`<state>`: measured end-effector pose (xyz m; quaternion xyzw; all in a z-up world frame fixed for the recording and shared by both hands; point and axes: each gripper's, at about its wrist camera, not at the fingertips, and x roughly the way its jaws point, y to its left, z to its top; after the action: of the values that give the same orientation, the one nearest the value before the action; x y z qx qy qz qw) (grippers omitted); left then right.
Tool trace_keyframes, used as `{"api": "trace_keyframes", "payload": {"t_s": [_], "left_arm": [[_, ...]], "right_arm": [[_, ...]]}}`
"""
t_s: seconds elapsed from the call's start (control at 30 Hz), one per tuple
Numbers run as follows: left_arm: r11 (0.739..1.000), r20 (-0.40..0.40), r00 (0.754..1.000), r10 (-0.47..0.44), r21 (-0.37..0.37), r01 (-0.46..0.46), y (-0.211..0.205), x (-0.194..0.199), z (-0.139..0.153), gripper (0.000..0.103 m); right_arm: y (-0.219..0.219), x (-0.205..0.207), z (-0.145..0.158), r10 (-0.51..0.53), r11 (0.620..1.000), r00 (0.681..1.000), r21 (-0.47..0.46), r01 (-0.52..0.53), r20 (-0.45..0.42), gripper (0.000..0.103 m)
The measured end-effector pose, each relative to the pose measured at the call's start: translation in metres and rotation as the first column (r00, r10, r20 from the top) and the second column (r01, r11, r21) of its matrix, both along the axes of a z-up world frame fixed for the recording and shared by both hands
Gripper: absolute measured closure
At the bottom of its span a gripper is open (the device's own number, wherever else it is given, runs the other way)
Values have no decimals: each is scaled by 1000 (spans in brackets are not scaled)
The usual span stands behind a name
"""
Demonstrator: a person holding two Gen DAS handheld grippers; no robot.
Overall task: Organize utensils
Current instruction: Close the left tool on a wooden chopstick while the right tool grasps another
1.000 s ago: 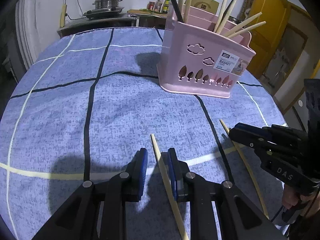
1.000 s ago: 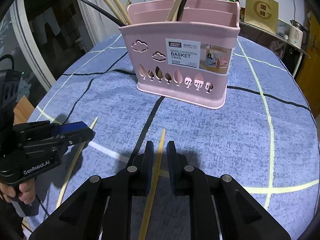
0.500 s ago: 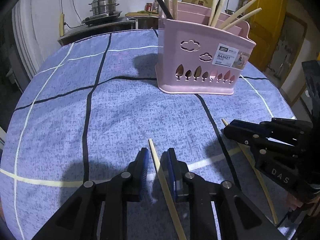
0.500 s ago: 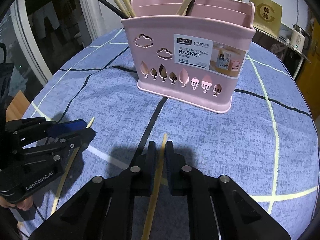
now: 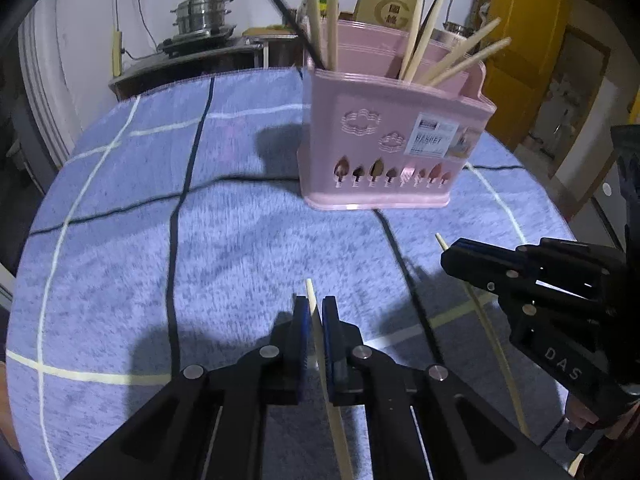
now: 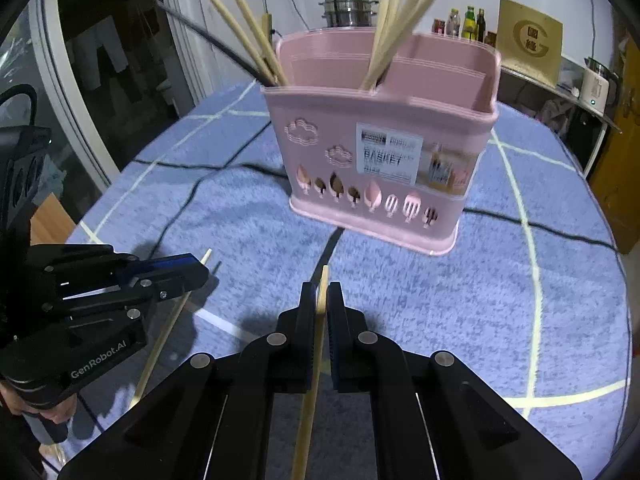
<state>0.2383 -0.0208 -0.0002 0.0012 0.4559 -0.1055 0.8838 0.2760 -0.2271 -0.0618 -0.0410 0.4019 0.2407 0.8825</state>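
- Round table [image 5: 240, 240] under a blue checked cloth, crossed by dark and pale lines; bare of loose utensils apart from the 2 chopsticks in hand, as far as both views reach.
- Cluttered counter behind, with a stacked steel steamer pot [image 5: 202, 16] and a row of bottles [image 6: 464, 24]; no part in the task.
- Pink chopstick basket [image 6: 384, 152] upright toward the far side of the table, well apart from both grippers, split into compartments.
- Already standing in the basket: several pale wooden chopsticks [image 6: 396, 28] and at least 1 dark one [image 6: 208, 40], leaning out over the rim in 2 clusters. Judged as the bulk of the sorting done.
- Left gripper [image 5: 315, 312] clamped tight on a pale chopstick [image 5: 324, 356], pads pressing both sides, tip poking just past the fingertips toward the basket, tail running back under the gripper body.
- Right gripper [image 6: 321, 300] likewise closed hard on a second pale chopstick [image 6: 314, 360], held the same way, tip forward.
- Both sticks apparently just clear of the cloth, with shadows showing beneath them; hard to say for certain.
- Judged stage: the last 2 visible pieces picked up, none delivered yet.
- Left to do: carry each forward over the rim, tip it upright, drop it into a compartment with its like.
- Main risk judged: a thin stick pivoting in the pads on the way, or clipping the ones already leaning out.
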Motion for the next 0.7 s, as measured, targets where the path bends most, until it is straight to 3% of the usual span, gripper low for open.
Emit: {"api": "trace_keyframes", "payload": {"t_s": [0.43, 0.57, 0.7], "left_arm": [[998, 154, 988, -12, -57, 21, 10, -13, 80, 98], [998, 151, 989, -8, -65, 18, 14, -13, 81, 98], [997, 130, 992, 3, -74, 6, 19, -12, 73, 98]], "right_arm": [[-14, -17, 61, -18, 998, 993, 68, 10, 114, 98], [-9, -15, 47, 19, 998, 998, 58, -23, 65, 98], [3, -5, 14, 47, 999, 999, 13, -47, -17, 95]]}}
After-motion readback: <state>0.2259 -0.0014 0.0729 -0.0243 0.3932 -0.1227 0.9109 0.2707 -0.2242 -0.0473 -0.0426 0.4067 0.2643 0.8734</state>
